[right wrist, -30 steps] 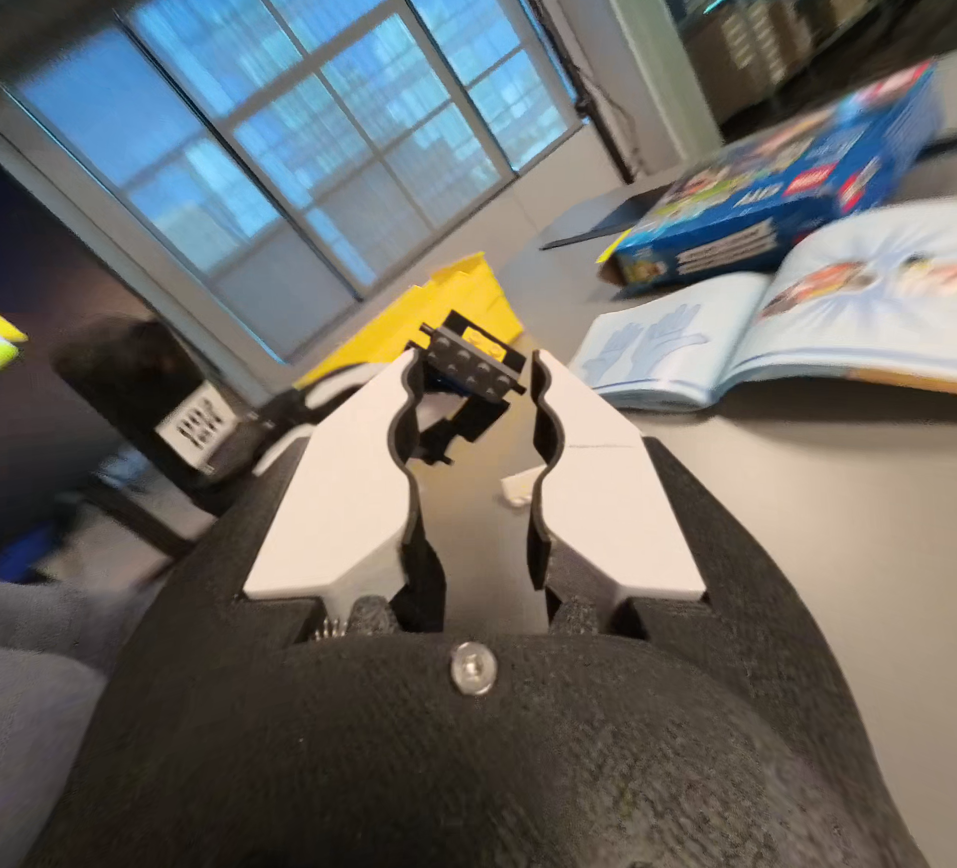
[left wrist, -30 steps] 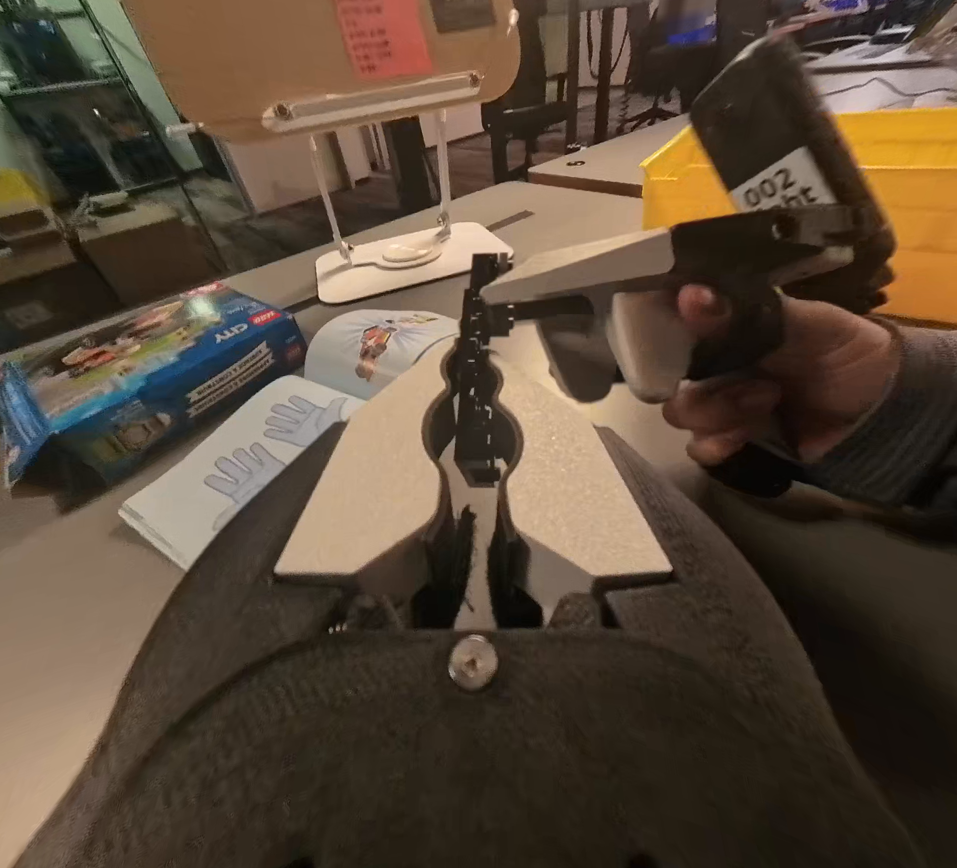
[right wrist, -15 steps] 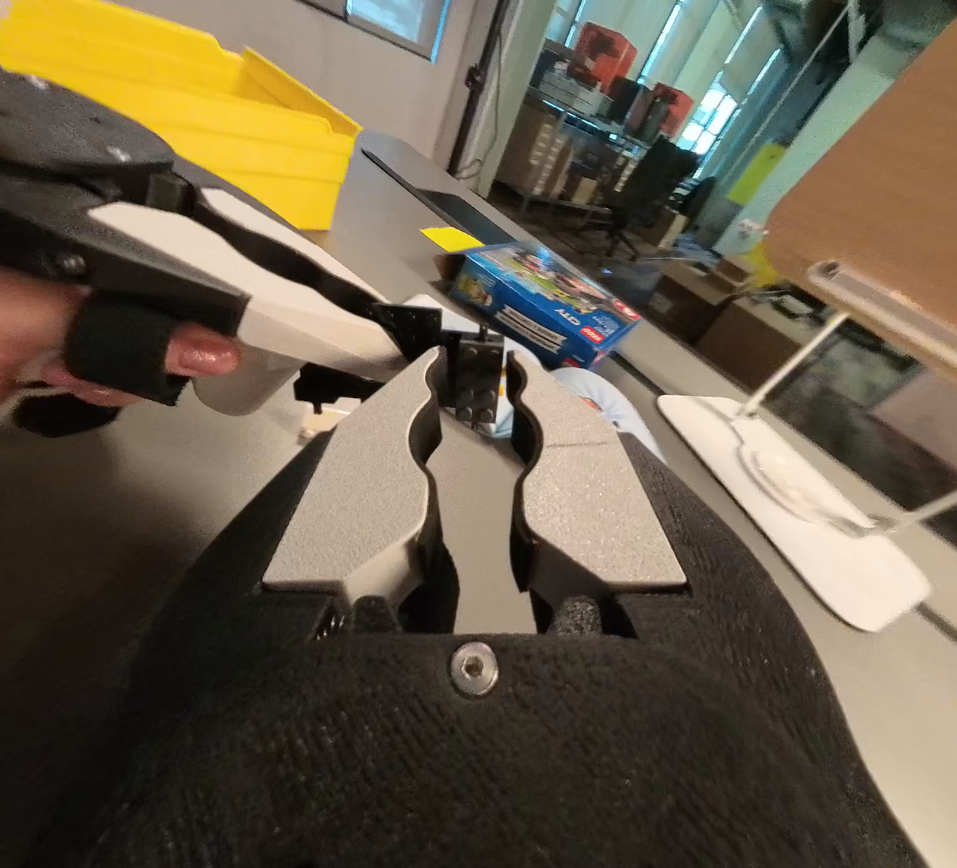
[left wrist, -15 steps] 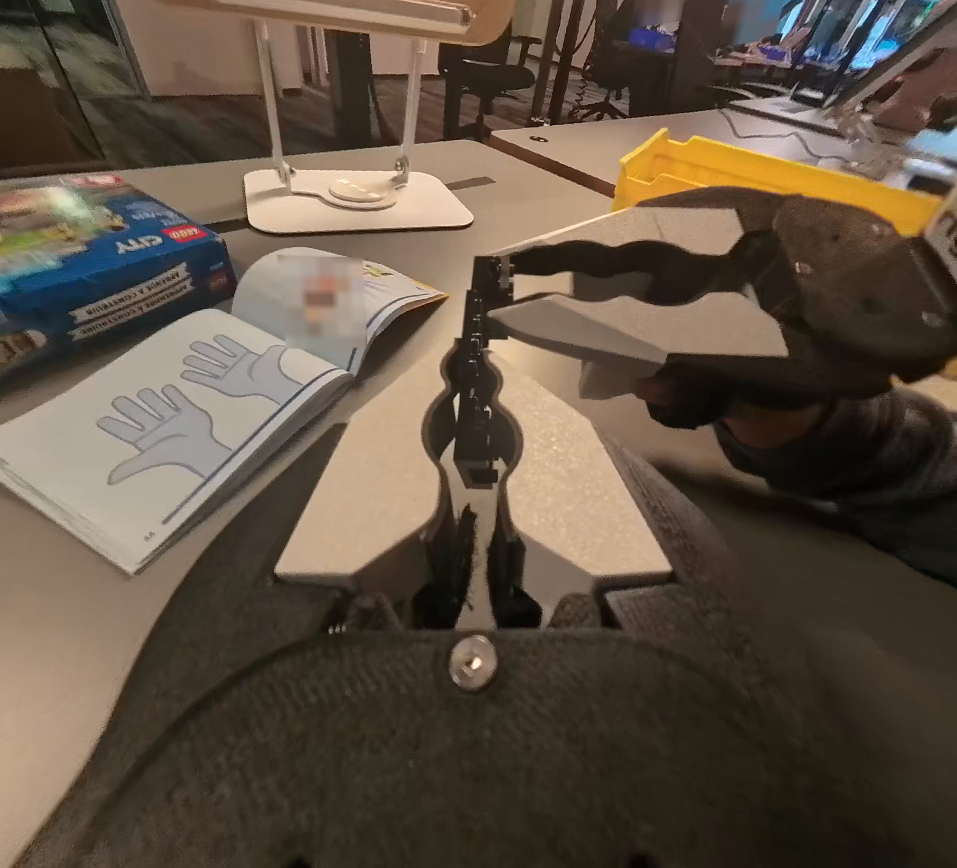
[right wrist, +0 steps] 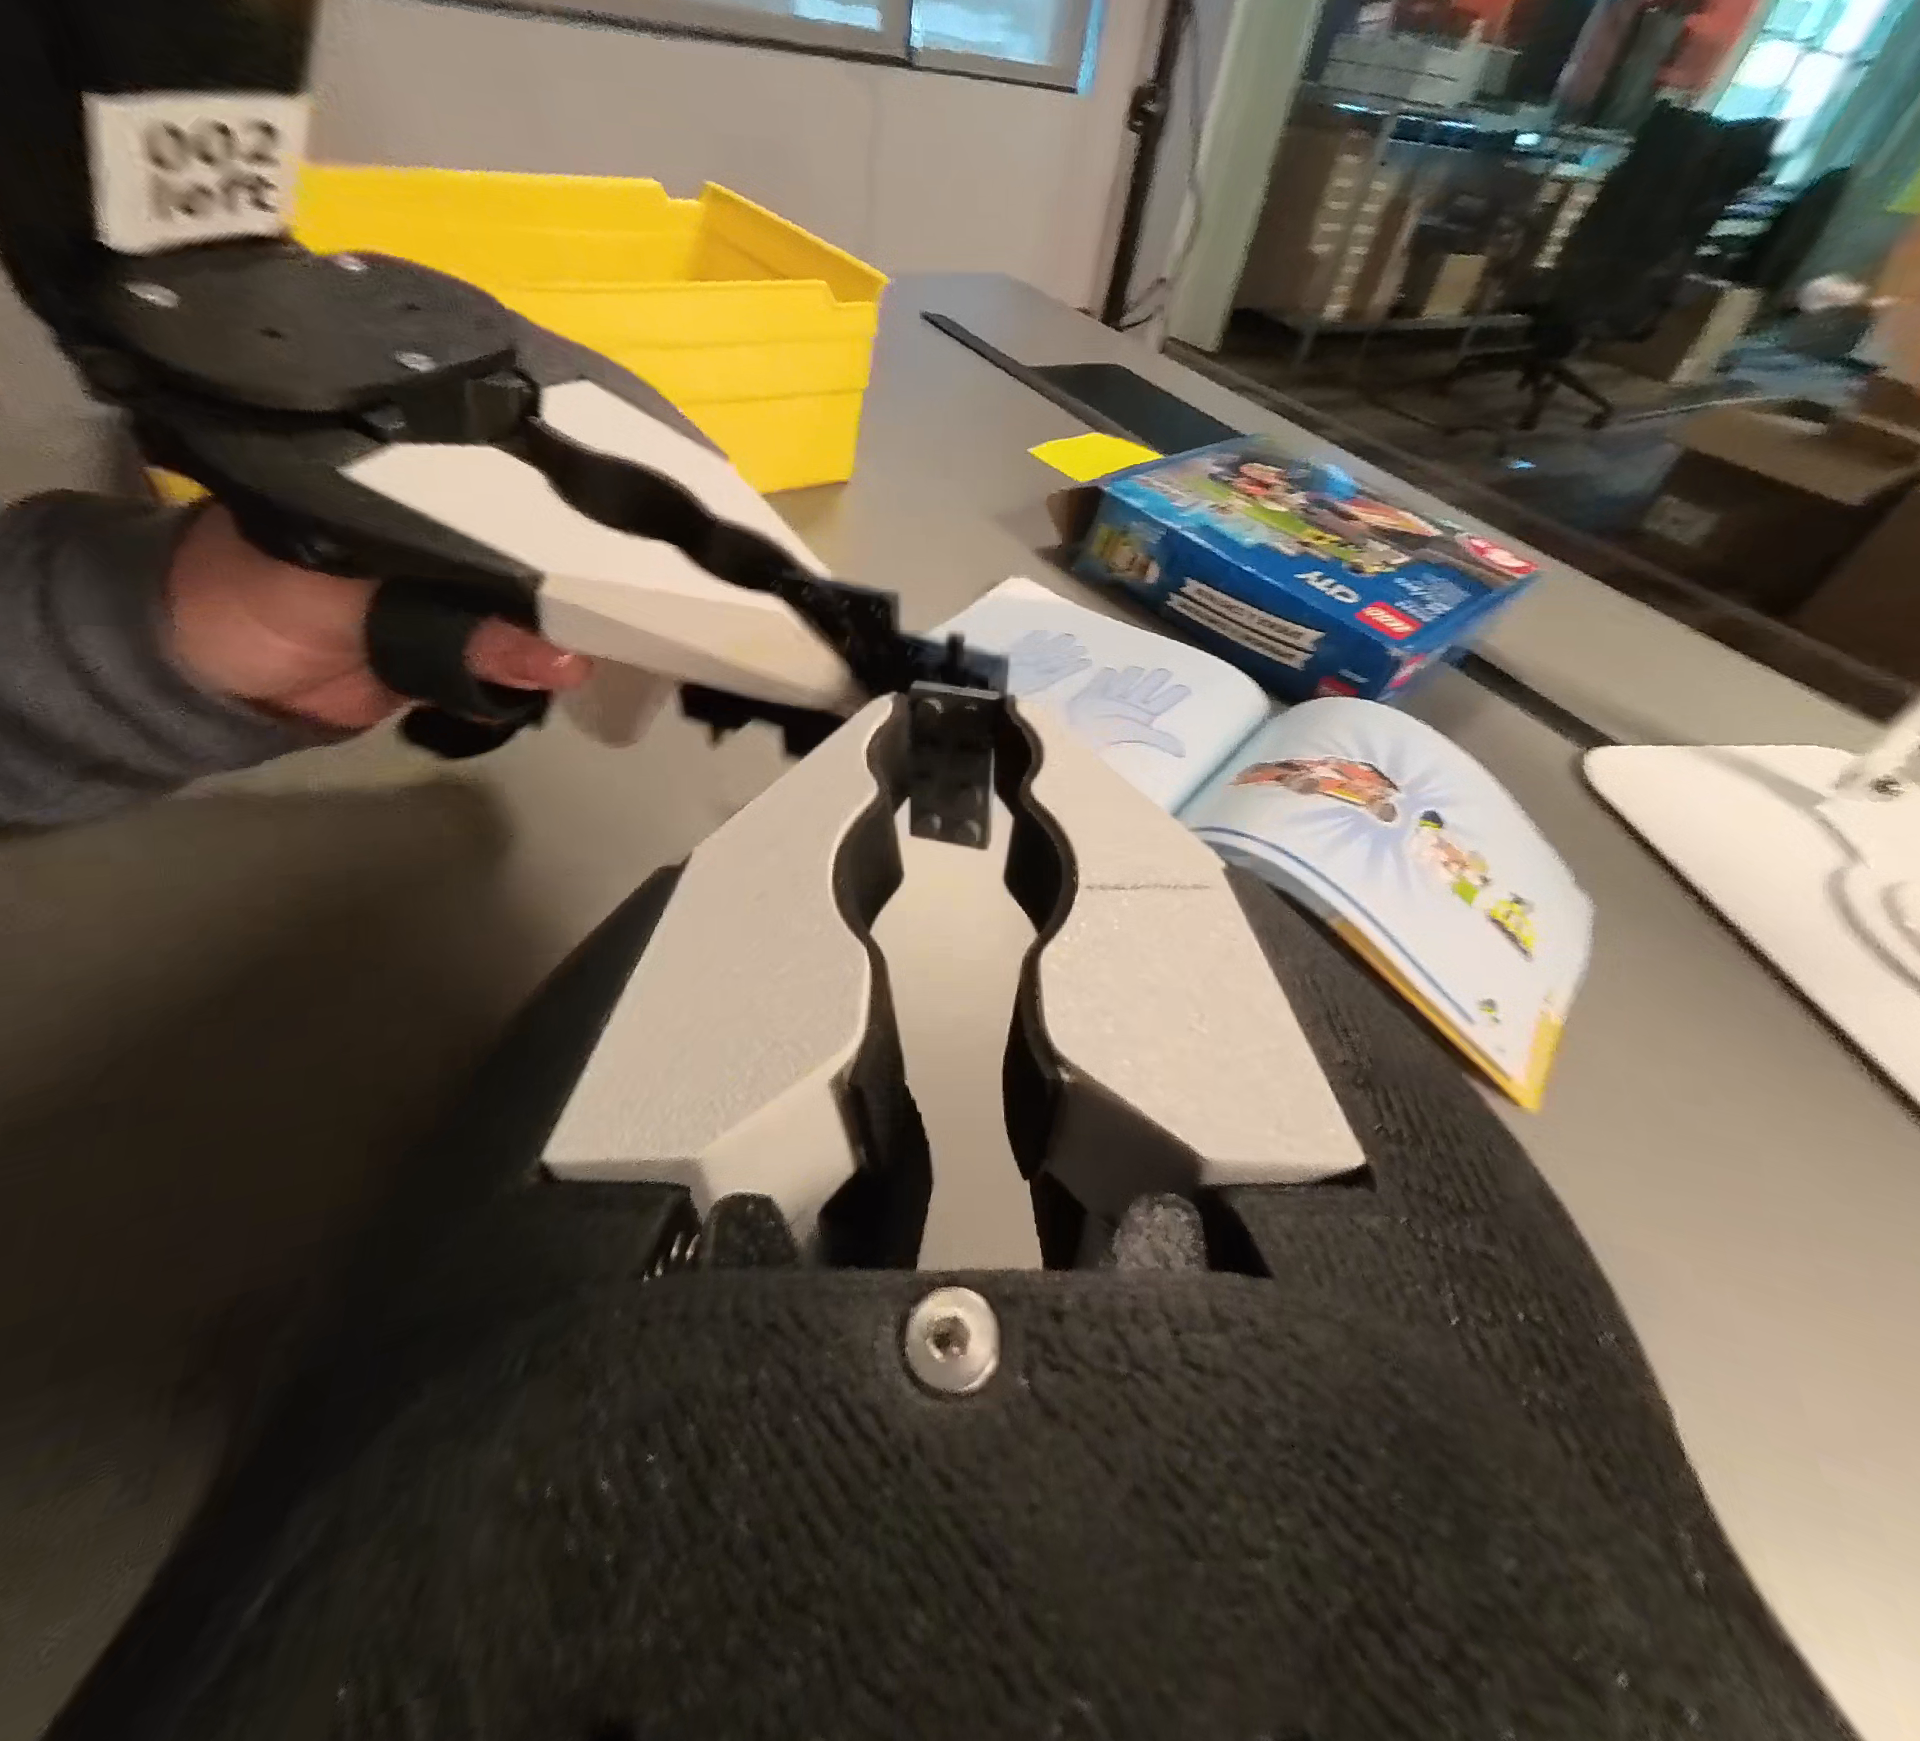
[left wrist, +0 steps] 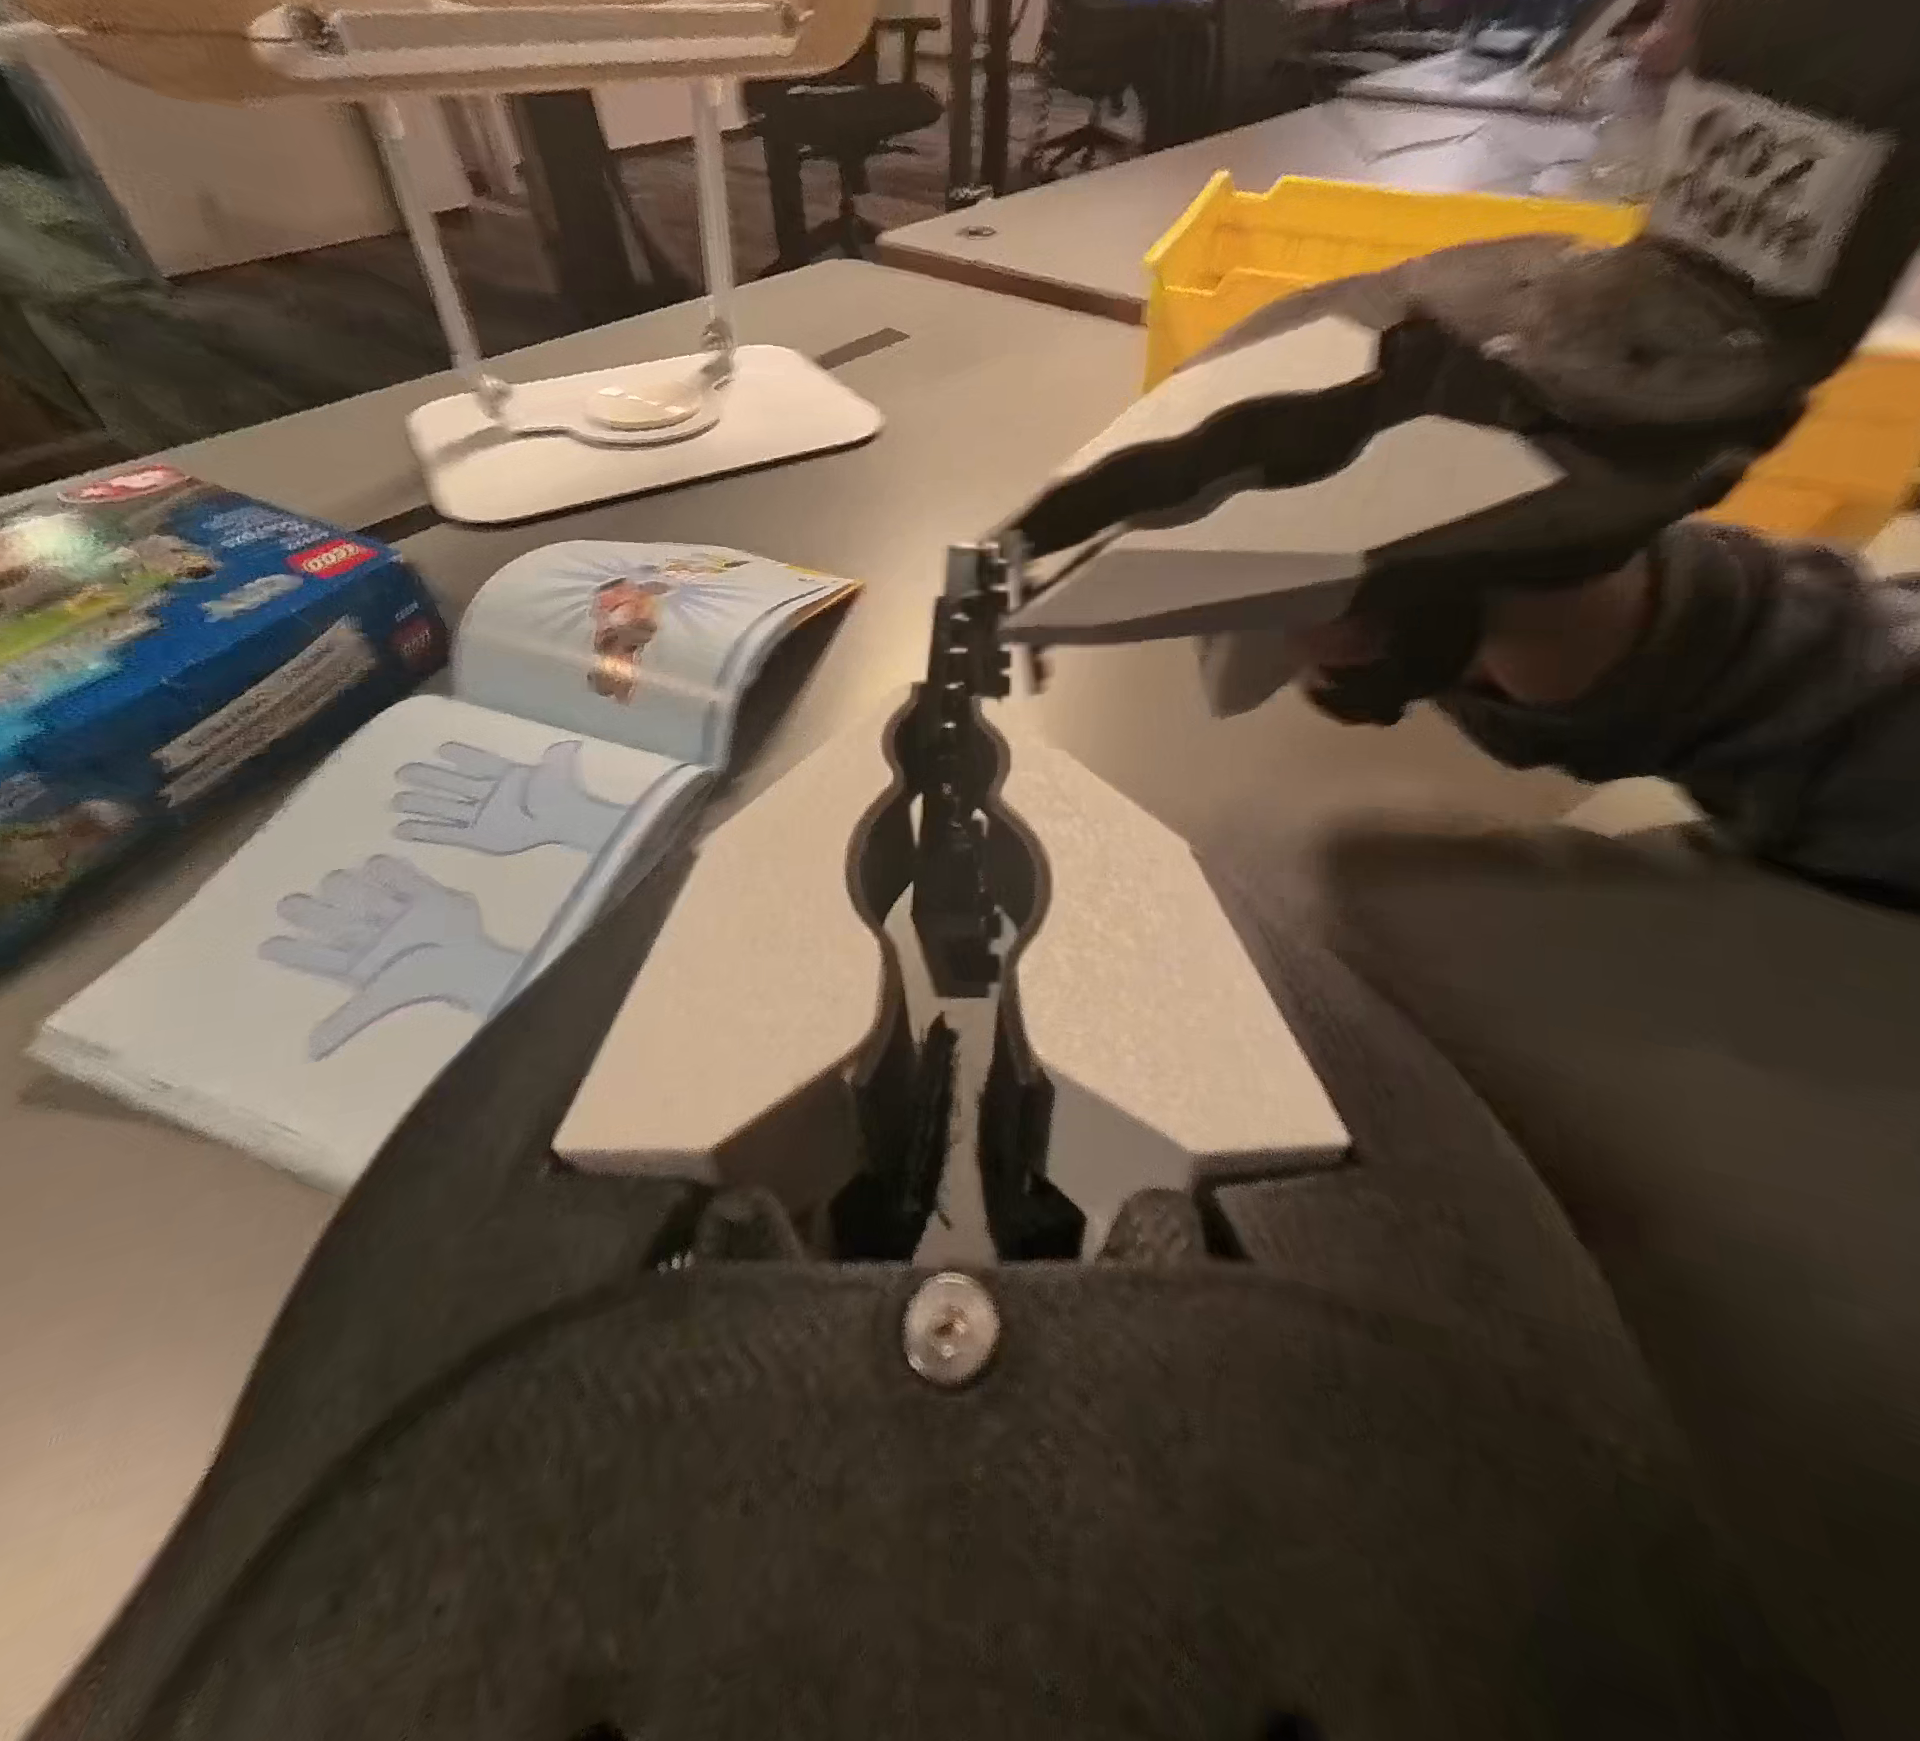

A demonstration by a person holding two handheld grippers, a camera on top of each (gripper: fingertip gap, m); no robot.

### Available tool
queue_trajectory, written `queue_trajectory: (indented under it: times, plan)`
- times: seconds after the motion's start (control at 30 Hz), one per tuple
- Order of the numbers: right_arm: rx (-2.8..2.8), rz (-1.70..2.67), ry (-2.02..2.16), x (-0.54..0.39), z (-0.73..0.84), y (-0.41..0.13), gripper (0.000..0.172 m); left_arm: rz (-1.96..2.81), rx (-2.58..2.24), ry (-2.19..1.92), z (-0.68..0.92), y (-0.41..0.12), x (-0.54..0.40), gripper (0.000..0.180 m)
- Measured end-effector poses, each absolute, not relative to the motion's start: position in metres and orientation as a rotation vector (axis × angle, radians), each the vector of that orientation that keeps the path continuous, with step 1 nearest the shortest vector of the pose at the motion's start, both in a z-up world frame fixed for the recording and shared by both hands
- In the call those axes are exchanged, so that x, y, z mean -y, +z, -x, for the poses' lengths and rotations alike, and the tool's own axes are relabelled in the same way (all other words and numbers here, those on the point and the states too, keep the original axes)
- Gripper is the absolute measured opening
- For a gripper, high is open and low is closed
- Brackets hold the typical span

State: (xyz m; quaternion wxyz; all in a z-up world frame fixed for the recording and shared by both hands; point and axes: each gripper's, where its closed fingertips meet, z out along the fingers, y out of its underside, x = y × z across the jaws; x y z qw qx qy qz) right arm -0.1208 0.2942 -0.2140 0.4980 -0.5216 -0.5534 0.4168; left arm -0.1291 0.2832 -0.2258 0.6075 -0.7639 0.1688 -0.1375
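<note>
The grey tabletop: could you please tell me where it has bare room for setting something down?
The grey tabletop lies bare right of the open pale-blue booklet, below the white stand base. It is also bare between the yellow plastic bin and blue toy box. Around booklet and box it is crowded.

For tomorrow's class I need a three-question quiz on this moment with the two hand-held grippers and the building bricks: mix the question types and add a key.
1. True or false: the left gripper is shut on a long black brick piece.
2. Multiple choice: what does the right gripper grip at its tips? A) a small black plate B) a yellow note C) the booklet
3. Short answer: which lies closer to the blue box, the open booklet or the yellow bin?

Key: 1 true. 2 A. 3 the open booklet, which lies right beside the box on the table.
</note>
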Motion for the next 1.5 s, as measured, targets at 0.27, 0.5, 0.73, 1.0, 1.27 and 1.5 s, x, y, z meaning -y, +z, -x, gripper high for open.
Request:
queue_trajectory:
  times: [0.27, 0.5, 0.73, 1.0, 1.27, 1.5]
  plan:
    - [1.491, 1.433, 1.262, -0.288, 0.114, -0.254, 0.014, 1.784, -0.175, -0.476, 0.163, -0.228, -0.286, 0.003]
    - [1.589, 1.524, 1.144, -0.282, 0.115, -0.271, 0.045, 1.799, -0.191, -0.593, 0.153, -0.233, -0.284, 0.003]
    - [1.363, 1.392, 1.261, -0.290, 0.116, -0.230, 0.038, 1.799, -0.306, -0.662, 0.129, -0.237, -0.280, 0.003]
    - [1.379, 1.371, 1.146, -0.293, 0.117, -0.232, 0.016, 1.797, -0.321, -0.672, 0.118, -0.240, -0.281, 0.003]
    - [1.350, 1.394, 1.153, -0.295, 0.116, -0.231, 0.017, 1.776, -0.330, -0.594, 0.117, -0.238, -0.283, 0.003]
    - [1.363, 1.383, 1.102, -0.294, 0.119, -0.234, 0.019, 1.750, -0.341, -0.560, 0.118, -0.232, -0.282, 0.003]
